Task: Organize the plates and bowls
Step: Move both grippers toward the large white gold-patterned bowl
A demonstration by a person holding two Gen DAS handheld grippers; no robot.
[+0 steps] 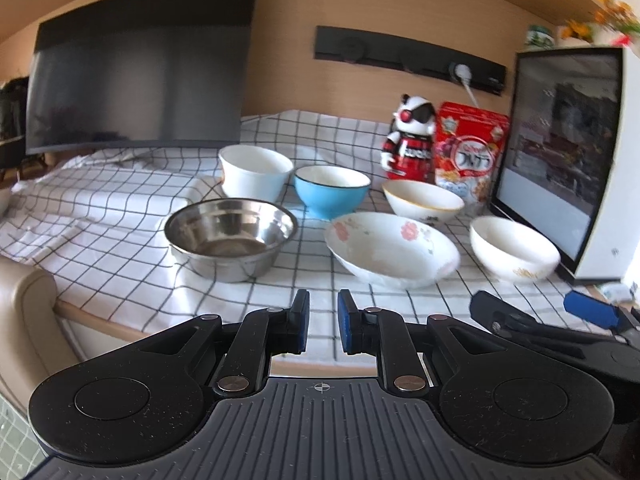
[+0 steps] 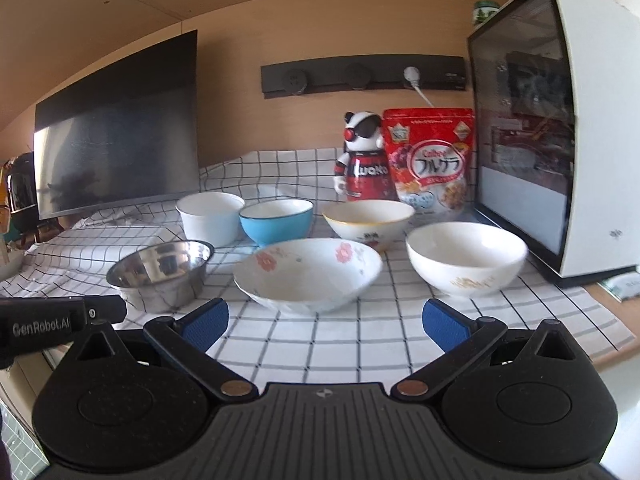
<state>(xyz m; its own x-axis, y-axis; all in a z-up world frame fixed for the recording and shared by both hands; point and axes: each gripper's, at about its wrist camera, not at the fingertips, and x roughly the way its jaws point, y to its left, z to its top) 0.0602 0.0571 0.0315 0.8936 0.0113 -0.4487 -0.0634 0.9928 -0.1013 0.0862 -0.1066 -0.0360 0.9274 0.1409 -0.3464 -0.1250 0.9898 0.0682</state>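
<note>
Six bowls sit on the counter's black-and-white checked cloth (image 2: 328,340), none stacked. I take the one blue ceramic bowl (image 2: 276,220) as my landmark. One plain white straight-sided bowl (image 2: 210,216) stands just left of it, and one white bowl with a yellow rim (image 2: 368,220) right of it. Nearer me than the blue one are one shiny steel bowl (image 2: 160,276) to the left, one shallow white bowl with pink flowers (image 2: 308,276) in front, and one round white bowl with a gold pattern (image 2: 466,264) farthest right. My left hand-held gripper (image 1: 323,326) has its pads nearly together, holding nothing. My right hand-held gripper (image 2: 326,322) stands wide apart, empty, just short of the flowered bowl.
</note>
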